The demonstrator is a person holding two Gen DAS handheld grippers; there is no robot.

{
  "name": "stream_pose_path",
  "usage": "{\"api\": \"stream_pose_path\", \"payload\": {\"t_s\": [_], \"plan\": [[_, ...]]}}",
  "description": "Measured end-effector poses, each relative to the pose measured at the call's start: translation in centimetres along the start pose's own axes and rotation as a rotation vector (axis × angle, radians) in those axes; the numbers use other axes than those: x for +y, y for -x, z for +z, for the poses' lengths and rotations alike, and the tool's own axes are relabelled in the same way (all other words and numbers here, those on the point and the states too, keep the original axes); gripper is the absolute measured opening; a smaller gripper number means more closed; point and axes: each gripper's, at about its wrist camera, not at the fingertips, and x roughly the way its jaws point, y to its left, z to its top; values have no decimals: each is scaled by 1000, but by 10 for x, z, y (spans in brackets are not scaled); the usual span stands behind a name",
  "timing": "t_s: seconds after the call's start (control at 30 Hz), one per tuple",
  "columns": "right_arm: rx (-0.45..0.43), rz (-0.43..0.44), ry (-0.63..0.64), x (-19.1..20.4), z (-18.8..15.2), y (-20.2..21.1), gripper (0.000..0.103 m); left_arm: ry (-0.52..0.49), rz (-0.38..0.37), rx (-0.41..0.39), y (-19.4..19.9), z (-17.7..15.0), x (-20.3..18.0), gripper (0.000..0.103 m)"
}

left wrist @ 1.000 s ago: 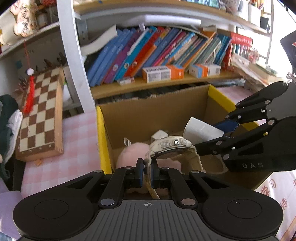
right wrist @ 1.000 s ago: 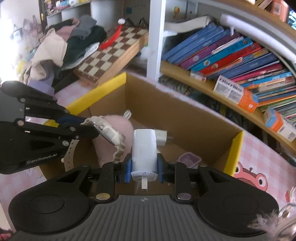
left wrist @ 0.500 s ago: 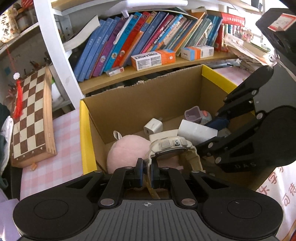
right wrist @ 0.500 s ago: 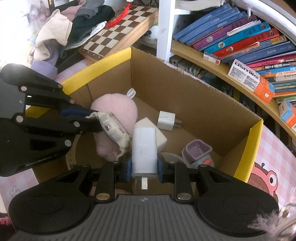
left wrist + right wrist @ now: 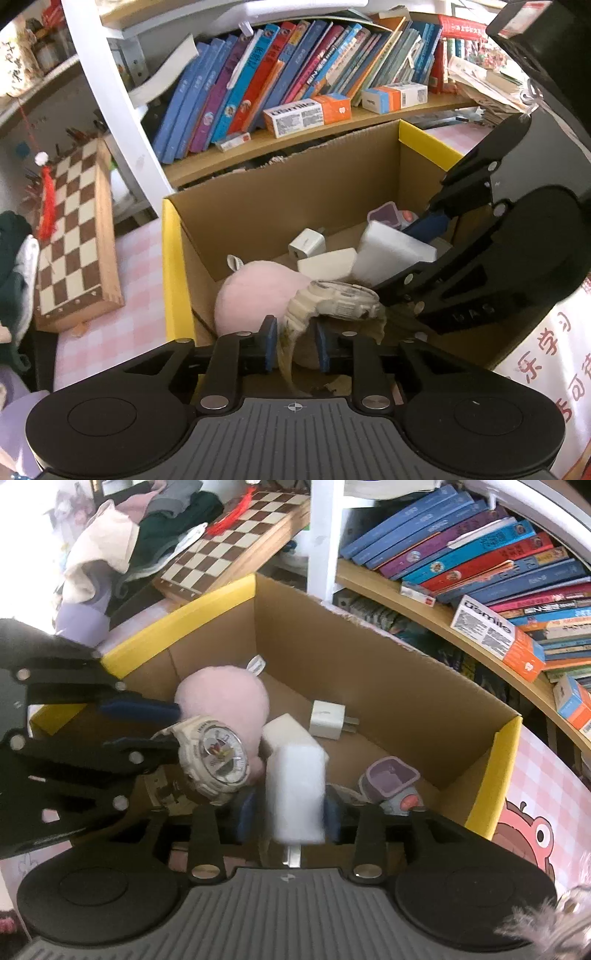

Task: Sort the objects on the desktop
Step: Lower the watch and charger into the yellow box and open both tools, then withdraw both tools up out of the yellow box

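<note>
A cream wristwatch (image 5: pixel 338 299) hangs over the open cardboard box (image 5: pixel 170 258). Its strap runs down between the blue pads of my left gripper (image 5: pixel 294 345). Those jaws are opening and a gap shows on each side of the strap. In the right wrist view the watch (image 5: pixel 214 757) sits at the tips of the left gripper (image 5: pixel 175 727), against a pink plush (image 5: pixel 221 698). A white charger block (image 5: pixel 295 790), blurred, stands between the pads of my right gripper (image 5: pixel 290 814). Its jaws are opening too, off the block.
In the box (image 5: pixel 177 627) lie a small white plug (image 5: pixel 327 720), another white block (image 5: pixel 284 727) and a purple toy (image 5: pixel 391 779). A chessboard (image 5: pixel 74 236) lies left of the box. Behind it stands a shelf of books (image 5: pixel 280 77) and small cartons.
Both grippers were shut, the left on the watch strap and the right on the white block. Both now stand apart from what they held. The views look deeper into the box.
</note>
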Motion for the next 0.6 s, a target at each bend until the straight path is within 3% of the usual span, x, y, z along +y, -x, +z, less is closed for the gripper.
{"api": "stream_pose_path", "payload": {"t_s": [0.07, 0.1, 0.17, 0.23, 0.6], "plan": [[-19, -18, -12, -2, -1, 4, 61, 10, 29, -14, 6, -2, 1, 57], [-30, -25, -17, -3, -1, 7, 64, 16, 33, -28, 9, -2, 3, 59], [-53, -8, -32, -5, -2, 14, 73, 34, 31, -69, 20, -3, 4, 78], [-91, -16, -56, -5, -3, 24, 80, 44, 41, -114, 32, -3, 3, 83], [-300, -107, -202, 9, -27, 91, 86, 102, 80, -260, 84, -9, 0, 90]]}}
